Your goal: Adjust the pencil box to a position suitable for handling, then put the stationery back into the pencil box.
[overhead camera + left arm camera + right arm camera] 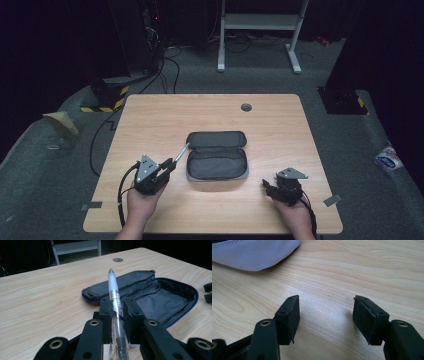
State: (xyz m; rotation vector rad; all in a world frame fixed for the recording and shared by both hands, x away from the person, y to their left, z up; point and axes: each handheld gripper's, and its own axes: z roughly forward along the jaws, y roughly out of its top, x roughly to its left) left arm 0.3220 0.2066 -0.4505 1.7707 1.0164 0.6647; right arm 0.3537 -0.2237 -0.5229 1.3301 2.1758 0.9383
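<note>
A dark pencil case (217,155) lies unzipped and spread flat in the middle of the wooden table (150,115). My left gripper (169,165) sits just left of the case, shut on a clear pen (181,152) whose tip points toward the case's left edge. In the left gripper view the pen (113,293) runs up between the two pads (132,315), with the open case (160,297) behind it. My right gripper (266,186) rests low near the table's front right, to the right of the case, open with nothing between its pads (289,317). A corner of the case (254,252) lies beyond them.
A round grommet hole (246,107) sits near the table's far edge. Beyond the table, cables (165,65) trail over grey carpet and a white metal stand (260,30) is at the back. Tape marks (332,200) lie by the front corners.
</note>
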